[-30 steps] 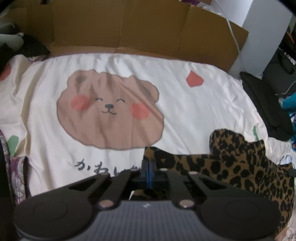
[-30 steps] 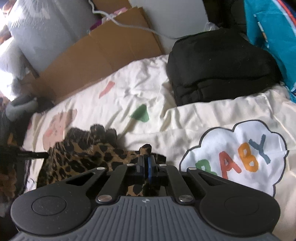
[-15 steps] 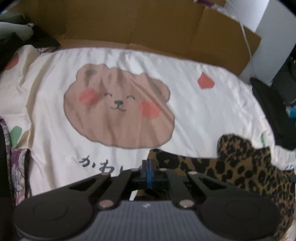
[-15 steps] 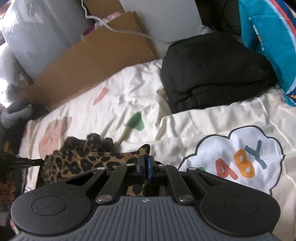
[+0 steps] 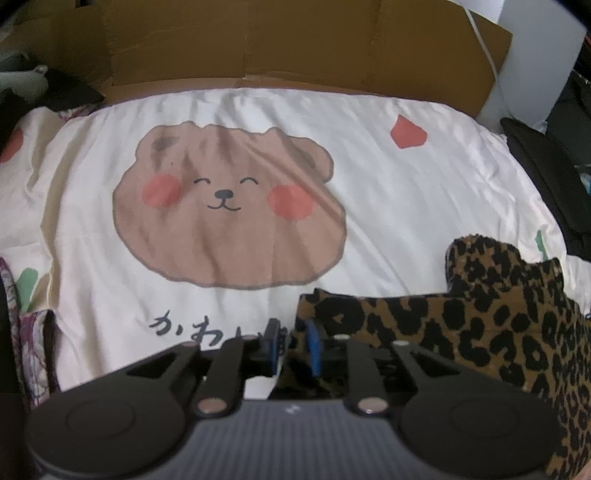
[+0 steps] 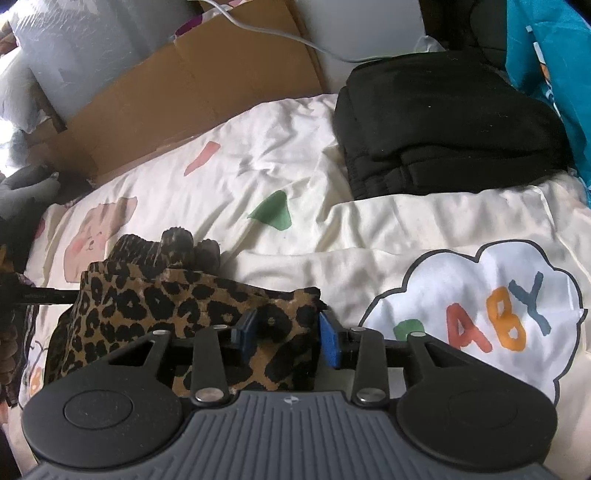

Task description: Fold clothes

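Note:
A leopard-print garment (image 5: pixel 480 325) lies bunched on the cream bedspread (image 5: pixel 406 206), to the right of its printed bear face. My left gripper (image 5: pixel 293 345) is open by a narrow gap, and the garment's near-left corner touches its right finger. In the right wrist view the same garment (image 6: pixel 147 302) spreads to the left. My right gripper (image 6: pixel 288 336) is open wider, with the garment's right edge lying loose between its blue pads. The cloth's underside and far folds are hidden.
Flattened cardboard (image 5: pixel 295 44) stands along the far edge of the bed. A stack of folded black clothes (image 6: pixel 443 125) sits at the back right, next to teal fabric (image 6: pixel 535 55). A white cable (image 6: pixel 277 33) runs over the cardboard. A "BABY" cloud print (image 6: pixel 480 317) lies to the right.
Both grippers were shut on the leopard garment's corners; both now stand open and the cloth rests on the bed. Both views have moved forward and lower.

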{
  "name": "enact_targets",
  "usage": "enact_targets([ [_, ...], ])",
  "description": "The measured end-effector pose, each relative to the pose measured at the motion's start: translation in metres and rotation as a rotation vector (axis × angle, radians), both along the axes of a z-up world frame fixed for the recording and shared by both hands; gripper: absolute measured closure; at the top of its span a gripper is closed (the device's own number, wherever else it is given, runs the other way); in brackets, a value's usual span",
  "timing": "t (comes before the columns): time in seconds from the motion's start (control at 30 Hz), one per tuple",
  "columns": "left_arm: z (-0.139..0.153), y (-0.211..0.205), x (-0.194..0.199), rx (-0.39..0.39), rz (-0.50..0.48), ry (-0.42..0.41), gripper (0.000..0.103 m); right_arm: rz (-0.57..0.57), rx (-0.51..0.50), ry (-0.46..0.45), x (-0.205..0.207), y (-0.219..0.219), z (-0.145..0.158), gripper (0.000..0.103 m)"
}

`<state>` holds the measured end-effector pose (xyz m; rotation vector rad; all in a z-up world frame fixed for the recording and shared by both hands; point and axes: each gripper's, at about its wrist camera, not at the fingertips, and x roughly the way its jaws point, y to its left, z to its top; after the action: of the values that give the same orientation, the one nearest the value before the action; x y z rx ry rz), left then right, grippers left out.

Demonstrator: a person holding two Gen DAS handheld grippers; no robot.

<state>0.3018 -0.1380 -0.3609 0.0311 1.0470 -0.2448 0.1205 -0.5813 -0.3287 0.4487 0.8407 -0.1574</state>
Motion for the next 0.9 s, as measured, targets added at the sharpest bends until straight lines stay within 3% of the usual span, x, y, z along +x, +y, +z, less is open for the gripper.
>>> enact_targets([
  [0.2, 0.0, 0.001, 0.001, -0.034, -0.012, 0.008, 0.083, 0.013, -0.015, 0.039, 0.007, 0.003, -0.007, 0.054],
  [0.3, 0.001, -0.001, 0.0, -0.07, -0.041, 0.008, 0.058, 0.031, -0.011, 0.057, 0.012, 0.004, -0.012, 0.054],
  [0.53, -0.002, -0.017, -0.002, 0.035, -0.07, -0.036, 0.054, 0.089, -0.081, 0.071, 0.017, 0.015, -0.018, 0.054],
  [0.57, -0.001, -0.017, -0.002, 0.029, -0.064, -0.033, 0.054, 0.098, -0.095, 0.07, 0.017, 0.017, -0.018, 0.055],
  [0.7, 0.005, -0.01, -0.001, 0.007, -0.046, -0.029, 0.054, 0.118, -0.113, 0.056, 0.014, 0.02, -0.015, 0.086],
  [0.8, 0.007, -0.005, -0.001, -0.004, -0.039, -0.03, 0.055, 0.076, -0.102, 0.04, 0.009, 0.015, -0.011, 0.096],
  [0.9, 0.005, -0.003, 0.0, -0.013, -0.044, -0.019, 0.055, 0.036, -0.091, 0.022, 0.002, 0.009, -0.007, 0.097],
])
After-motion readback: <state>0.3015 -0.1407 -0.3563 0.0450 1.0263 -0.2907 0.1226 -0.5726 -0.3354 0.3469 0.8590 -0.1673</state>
